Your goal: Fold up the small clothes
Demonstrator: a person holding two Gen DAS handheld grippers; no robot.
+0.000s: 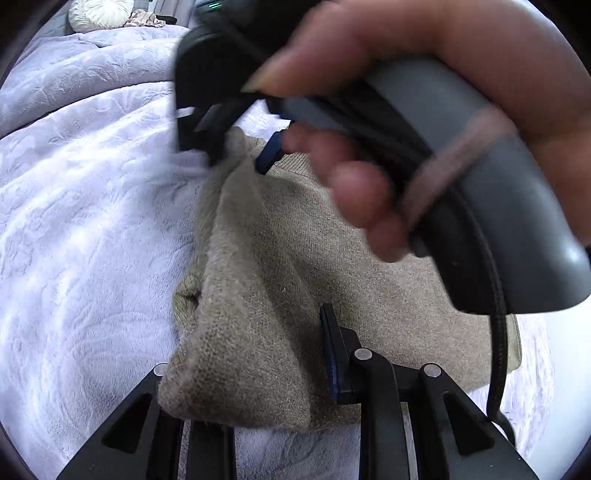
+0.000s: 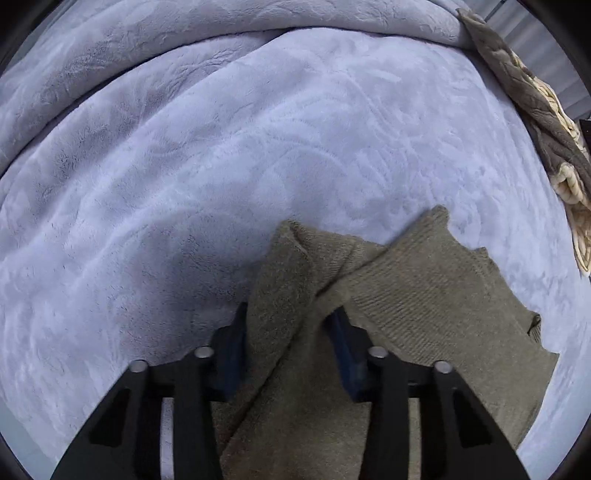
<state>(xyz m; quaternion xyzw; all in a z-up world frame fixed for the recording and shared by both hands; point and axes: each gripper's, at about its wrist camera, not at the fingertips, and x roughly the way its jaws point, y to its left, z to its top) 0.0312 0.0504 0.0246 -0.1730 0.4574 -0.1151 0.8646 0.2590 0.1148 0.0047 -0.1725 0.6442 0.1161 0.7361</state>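
- My left tongs (image 1: 255, 373) pinch a raised fold of the olive knit garment (image 1: 369, 258) on the lavender blanket (image 1: 92, 221); it could slide out.
- My right tongs (image 2: 290, 354), at 12 o'clock, are narrowed around another fold; I cannot tell whether they press it, so uneven pulling may skew the crease.

The knit garment (image 2: 424, 314) lies on the blanket (image 2: 221, 166), reaching from 6 o'clock toward 3 in the right wrist view. A pile of other clothes (image 2: 546, 122) sits at 2 o'clock by the blanket's edge. A pillow (image 1: 99, 13) lies at 11 o'clock in the left wrist view, behind the blanket.
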